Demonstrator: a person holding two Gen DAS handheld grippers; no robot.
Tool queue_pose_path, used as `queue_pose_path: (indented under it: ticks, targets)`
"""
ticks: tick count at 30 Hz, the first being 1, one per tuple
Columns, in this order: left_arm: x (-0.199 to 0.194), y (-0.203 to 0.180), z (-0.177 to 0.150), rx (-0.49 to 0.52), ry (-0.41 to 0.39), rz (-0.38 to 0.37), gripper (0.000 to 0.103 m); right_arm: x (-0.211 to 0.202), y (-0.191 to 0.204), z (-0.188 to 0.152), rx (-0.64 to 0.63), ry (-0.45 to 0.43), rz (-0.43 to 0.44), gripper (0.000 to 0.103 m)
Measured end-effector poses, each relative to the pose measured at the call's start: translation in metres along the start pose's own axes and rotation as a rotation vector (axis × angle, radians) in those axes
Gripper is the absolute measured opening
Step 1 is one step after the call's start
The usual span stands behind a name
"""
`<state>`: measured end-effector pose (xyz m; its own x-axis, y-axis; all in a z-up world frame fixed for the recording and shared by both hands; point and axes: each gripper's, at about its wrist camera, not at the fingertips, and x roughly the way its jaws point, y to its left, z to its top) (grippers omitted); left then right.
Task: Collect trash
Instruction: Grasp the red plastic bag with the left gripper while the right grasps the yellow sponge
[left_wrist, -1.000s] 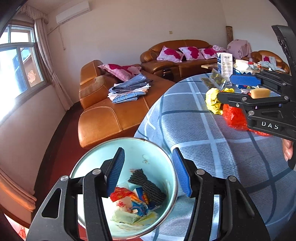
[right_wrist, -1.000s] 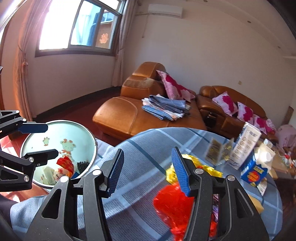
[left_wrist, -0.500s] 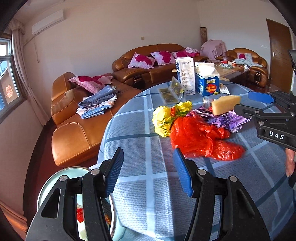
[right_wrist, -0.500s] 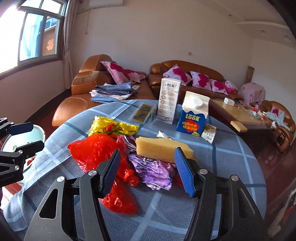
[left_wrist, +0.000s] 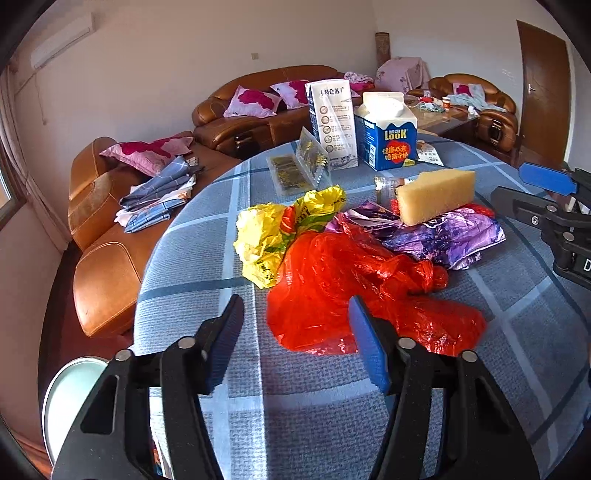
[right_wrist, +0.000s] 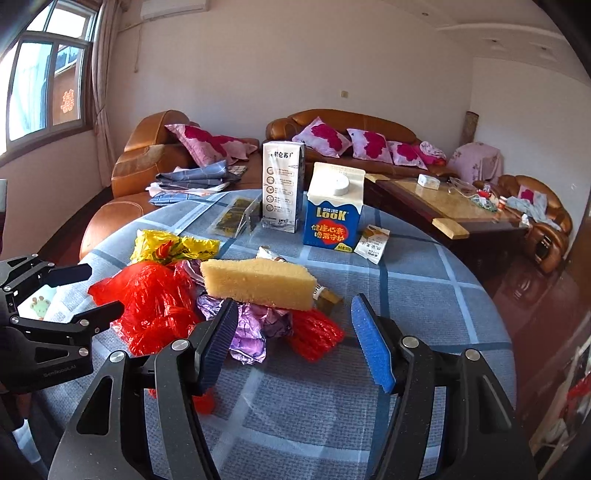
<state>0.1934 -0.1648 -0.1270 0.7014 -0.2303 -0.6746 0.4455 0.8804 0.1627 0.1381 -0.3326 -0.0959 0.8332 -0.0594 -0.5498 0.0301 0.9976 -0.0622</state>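
My left gripper (left_wrist: 295, 339), released, jaws just narrowing, faces red bag (left_wrist: 354, 291) at 12 o'clock; right gripper (right_wrist: 291, 341) released, jaws just widening, faces sponge (right_wrist: 258, 282) at 12.

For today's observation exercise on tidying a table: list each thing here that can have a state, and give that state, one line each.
Left gripper: open, empty, jaws just narrowed.
Right gripper: open, empty, jaws just widened.
Crumpled red plastic bag: lying loose on the table.
Crumpled yellow plastic wrapper: uncollected, beside the red bag.
Yellow sponge block: resting on the crumpled purple foil wrapper.
Blue-and-white LOOK carton: upright, cap on.
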Motion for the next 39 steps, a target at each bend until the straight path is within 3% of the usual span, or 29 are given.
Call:
queue_pose_path:
  ticks: [3,4,12,20,24,27,28,33,39]
  targets:
    - [0.007,-0.004,-0.001,0.008,0.029,-0.046,0.017,0.002,-0.003,0.002,0.014,0.006,0.004,0.063]
    - [0.008,-0.005,-0.002,0.017,0.036,-0.062,0.002,0.003,-0.003,0.002,0.017,0.011,0.006,0.063]
    - [-0.031,0.005,-0.003,-0.021,-0.056,-0.112,0.001,0.014,-0.017,0.013,0.077,0.02,0.025,0.064]
    - [-0.074,0.034,0.001,-0.08,-0.158,-0.065,0.001,0.037,-0.021,0.03,0.092,0.039,0.086,0.064]
    - [-0.071,0.043,-0.002,-0.099,-0.153,-0.05,0.001,0.053,-0.022,0.03,0.115,0.092,0.134,0.063]
    - [-0.069,0.043,-0.006,-0.106,-0.146,-0.056,0.001,0.059,-0.019,0.025,0.117,0.138,0.208,0.05]
    - [-0.069,0.043,-0.007,-0.109,-0.147,-0.059,0.001,0.058,-0.016,0.024,0.106,0.144,0.225,0.039]
    - [-0.078,0.044,-0.007,-0.123,-0.174,-0.069,0.001,0.044,-0.002,0.022,0.072,0.154,0.281,0.024]
    - [-0.099,0.048,-0.006,-0.132,-0.224,-0.066,0.001,0.023,0.014,0.025,0.03,0.089,0.252,0.012]
